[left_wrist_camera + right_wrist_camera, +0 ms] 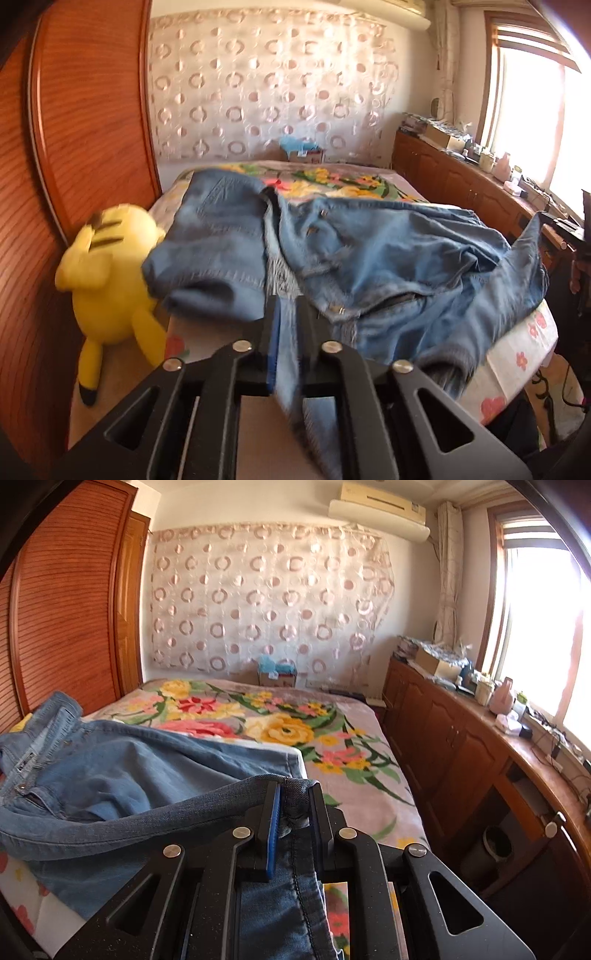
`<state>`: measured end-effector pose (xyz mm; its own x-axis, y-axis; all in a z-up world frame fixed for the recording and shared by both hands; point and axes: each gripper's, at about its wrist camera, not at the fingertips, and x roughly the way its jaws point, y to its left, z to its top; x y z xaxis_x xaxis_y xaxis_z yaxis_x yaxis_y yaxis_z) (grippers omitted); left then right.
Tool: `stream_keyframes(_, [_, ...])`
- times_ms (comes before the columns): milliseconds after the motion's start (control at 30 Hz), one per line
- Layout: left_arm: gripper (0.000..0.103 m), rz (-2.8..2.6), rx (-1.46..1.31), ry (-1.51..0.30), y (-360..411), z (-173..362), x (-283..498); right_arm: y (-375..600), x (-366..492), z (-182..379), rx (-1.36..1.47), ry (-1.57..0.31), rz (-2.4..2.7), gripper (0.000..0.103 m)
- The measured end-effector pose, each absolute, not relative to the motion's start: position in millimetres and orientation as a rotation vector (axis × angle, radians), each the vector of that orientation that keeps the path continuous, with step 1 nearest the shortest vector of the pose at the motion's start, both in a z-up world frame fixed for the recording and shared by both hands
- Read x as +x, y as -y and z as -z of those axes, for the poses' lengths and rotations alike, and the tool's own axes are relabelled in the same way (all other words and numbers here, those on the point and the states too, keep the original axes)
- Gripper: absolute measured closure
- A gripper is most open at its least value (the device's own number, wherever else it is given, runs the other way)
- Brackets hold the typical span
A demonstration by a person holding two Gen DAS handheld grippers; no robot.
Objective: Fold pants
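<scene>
Left claw (pixel 287 310), angled downward toward the bed (pixel 517 354), with both jaws clamped on a thin fold of the jeans (pixel 388 258), the fabric running back between the jaws toward the camera. Right claw (pixel 293 794), tilted less steeply, with jaws pressed together on a thick hemmed edge of the jeans (pixel 110 775), which bunches up between the fingertips. Jeans lie crumpled across the near end of the bed, on the flowered blanket (pixel 288 731), with the waistband and zip turned up in the left-wrist view. Yellow plush toy (pixel 107 280) sits at the left edge of the bed, touching the denim, against the wooden wardrobe (pixel 85 122). Wooden cabinets (pixel 454 746) line the wall beneath the window (pixel 535 627).
</scene>
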<state>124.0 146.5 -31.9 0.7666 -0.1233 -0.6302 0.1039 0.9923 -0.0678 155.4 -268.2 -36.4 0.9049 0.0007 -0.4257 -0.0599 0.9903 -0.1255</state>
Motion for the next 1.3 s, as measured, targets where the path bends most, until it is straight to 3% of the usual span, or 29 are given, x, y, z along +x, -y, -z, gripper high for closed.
stream_keyframes(133, [0.08,0.091,-0.024,-0.711,-151.8,41.5,114.4,259.0,179.4,39.6,-0.174,-0.512,0.018,0.089])
stream_keyframes(267, [0.054,0.093,-0.056,-0.707,-159.0,40.7,104.7,249.7,215.5,37.6,-0.197,-0.612,0.063,0.089])
stream_keyframes(833, [0.052,0.203,-0.037,-0.645,-134.9,19.3,65.9,231.7,237.3,1.5,-0.197,-0.697,0.094,0.089])
stream_keyframes(867, [0.051,0.204,-0.043,-0.641,-134.9,18.8,63.0,230.2,235.7,1.5,-0.198,-0.698,0.095,0.089])
stream_keyframes(933, [0.037,0.204,-0.058,-0.637,-138.2,20.7,56.0,230.4,237.0,8.2,-0.197,-0.7,0.095,0.089])
stream_keyframes(1000, [0.032,0.207,-0.07,-0.633,-140.4,23.0,51.6,229.4,236.8,8.8,-0.196,-0.7,0.094,0.089])
stream_keyframes(1300, [0.033,0.258,-0.075,-0.62,-119.9,33.9,81.7,238.9,241.2,23.1,-0.178,-0.69,0.084,0.089])
